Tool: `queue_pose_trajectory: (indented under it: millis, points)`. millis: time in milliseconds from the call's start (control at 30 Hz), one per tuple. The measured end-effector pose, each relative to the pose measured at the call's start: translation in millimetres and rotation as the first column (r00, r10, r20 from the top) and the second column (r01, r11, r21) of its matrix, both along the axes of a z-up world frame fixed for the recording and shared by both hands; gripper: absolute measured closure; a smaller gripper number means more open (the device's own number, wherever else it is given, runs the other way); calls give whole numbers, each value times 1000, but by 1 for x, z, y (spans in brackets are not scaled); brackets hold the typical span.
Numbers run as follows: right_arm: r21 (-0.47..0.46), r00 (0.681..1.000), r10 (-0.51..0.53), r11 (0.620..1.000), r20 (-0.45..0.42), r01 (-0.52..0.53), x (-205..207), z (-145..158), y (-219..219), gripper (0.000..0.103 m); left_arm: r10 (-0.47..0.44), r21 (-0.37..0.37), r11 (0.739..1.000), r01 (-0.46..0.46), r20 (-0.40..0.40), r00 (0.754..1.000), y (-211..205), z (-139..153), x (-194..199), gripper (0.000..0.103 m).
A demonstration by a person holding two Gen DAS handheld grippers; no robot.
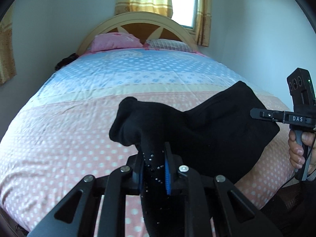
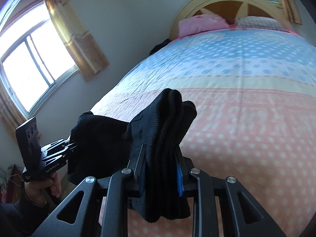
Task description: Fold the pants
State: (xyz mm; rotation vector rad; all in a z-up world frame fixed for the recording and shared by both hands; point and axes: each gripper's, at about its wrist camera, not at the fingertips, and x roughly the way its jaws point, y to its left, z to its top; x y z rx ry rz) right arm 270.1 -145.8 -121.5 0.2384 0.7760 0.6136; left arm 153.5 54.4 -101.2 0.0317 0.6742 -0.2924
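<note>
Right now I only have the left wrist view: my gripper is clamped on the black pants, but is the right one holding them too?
Observer: Yes. The right gripper is shut on a thick bunched fold of the pants.
Operator: Is that fold lying on the bed?
Observer: No, it sticks up above the fingers, over the pink dotted bedspread.
Operator: Anything to my left that I cannot see?
Observer: A large window with a gold curtain, on the wall beyond the left gripper.
</note>
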Motion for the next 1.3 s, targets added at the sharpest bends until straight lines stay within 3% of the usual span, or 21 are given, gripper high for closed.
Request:
queue_pose_trajectory:
  millis: [300,633,1300]
  points:
    - [2,993,114,994,-18,-114,41,-5,70,78,114,26,993,-113,-12,993,61,-4,6,86]
    - [-11,986,166,986,-33,-167,72,-11,123,78,213,16,977,-212,-9,977,108,-7,8,86]
    - [-43,983,144,988,-116,-150,102,-46,143,78,279,-18,960,-280,-63,958,146,-40,11,86]
